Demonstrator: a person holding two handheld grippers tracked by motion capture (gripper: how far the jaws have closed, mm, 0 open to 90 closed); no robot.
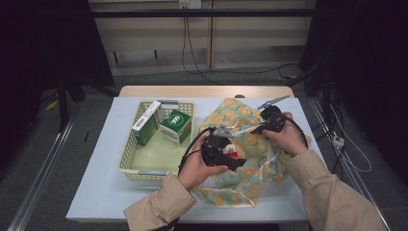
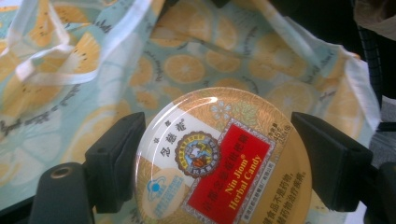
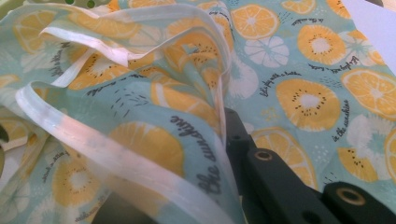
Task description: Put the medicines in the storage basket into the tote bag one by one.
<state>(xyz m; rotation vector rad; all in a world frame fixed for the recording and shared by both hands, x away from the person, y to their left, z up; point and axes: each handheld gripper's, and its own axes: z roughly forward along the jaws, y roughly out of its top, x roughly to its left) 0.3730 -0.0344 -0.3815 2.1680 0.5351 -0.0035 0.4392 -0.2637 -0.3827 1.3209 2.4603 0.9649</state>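
As the right gripper pinches the rim of a fruit-print bag to keep its mouth open, the left gripper carries a round candy tin to the opening.

Left fingers stand wide, clamped on the tin's two sides; right fingers are shut tight on the bag's cloth. The tin sits just over the bag's mouth, so the step in hand looks like loading it; the next move probably calls for lowering the tin inside before letting go. Left of the bag stands a yellow basket with two boxes on a pale blue worktop; beyond the bag, a dim room with dark drapes and cables along the wall.
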